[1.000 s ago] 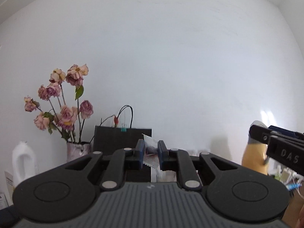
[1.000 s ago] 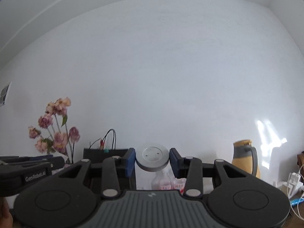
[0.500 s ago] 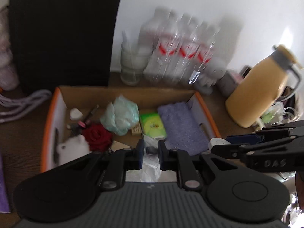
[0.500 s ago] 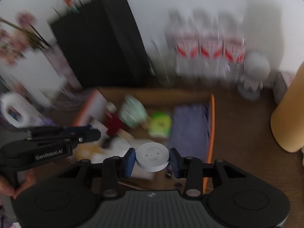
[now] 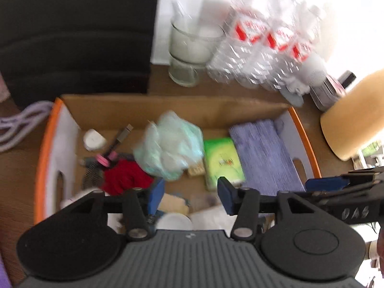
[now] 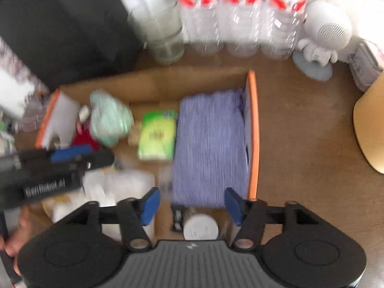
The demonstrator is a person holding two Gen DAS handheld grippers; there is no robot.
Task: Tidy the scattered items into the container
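An orange-rimmed cardboard box (image 5: 42,158) (image 6: 253,132) holds a purple cloth (image 5: 264,153) (image 6: 211,148), a green tissue pack (image 5: 223,163) (image 6: 157,134), a mint mesh puff (image 5: 170,144) (image 6: 110,120) and a red item (image 5: 124,177). My left gripper (image 5: 190,193) hangs over the box's near part, its jaws opening and nothing pressed between them. A pale plastic packet (image 6: 120,182) lies below it. My right gripper (image 6: 192,204) points down at the box's near right corner, jaws opening. A white round disc (image 6: 201,226) lies loose beneath them.
Water bottles (image 6: 240,12) and a glass jar (image 5: 189,48) stand behind the box, beside a black bag (image 5: 76,31). A yellow jug (image 5: 355,115) and a white figurine (image 6: 321,38) are to the right. A lilac cord (image 5: 21,122) lies at the left.
Both grippers swung down from facing the wall to over the box. Their jaws spread apart; the white disc left the right one, the clear packet left the left one.
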